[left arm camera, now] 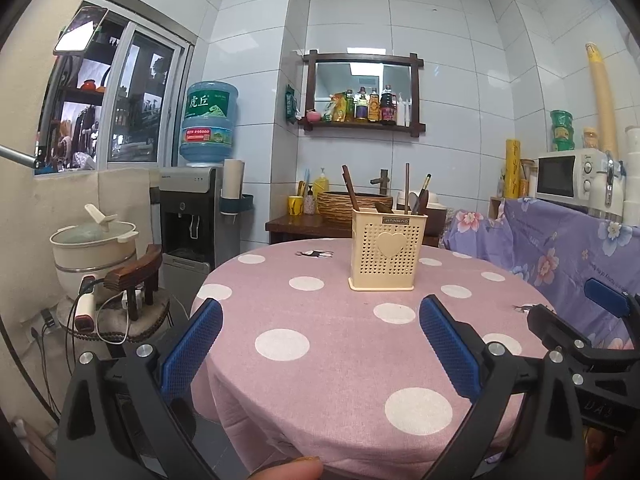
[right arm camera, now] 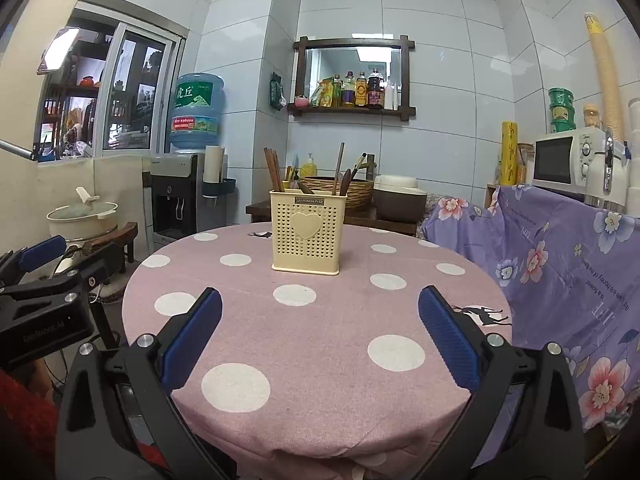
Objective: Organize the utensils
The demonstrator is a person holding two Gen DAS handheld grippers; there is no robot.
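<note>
Holder: a cream plastic utensil holder point(left arm camera: 387, 249) stood upright on the round table point(left arm camera: 340, 360), just above centre in the left wrist view and centre-left in the right wrist view point(right arm camera: 307, 232); its wall was pierced with small holes around a raised heart
Utensils: brown chopsticks point(right arm camera: 274, 170) leaned at the holder's left side, while a metal rod point(right arm camera: 339, 166) and dark-handled spoons point(right arm camera: 347, 180) stood at its right; only their upper ends showed above the rim
Left gripper: the left gripper point(left arm camera: 320, 344) hung over the near edge of the table, low in the frame, jaws spread wide with nothing between the blue pads point(left arm camera: 192, 348)
Right gripper: the right gripper point(right arm camera: 320, 336) was likewise released and empty, well apart from the holder
Handling, holder: it looked light and thin-walled, likely to slide or tip on the cloth if nudged
Handling, utensils: they seemed stiff, slim and light; the metal rod probably slippery, the wooden pieces easier to pinch
Where to hold: the exposed upper shafts above the rim appeared the best place to grip, one piece at a time
Cloth: a pink tablecloth point(right arm camera: 320, 360) with white dots covered the table
</note>
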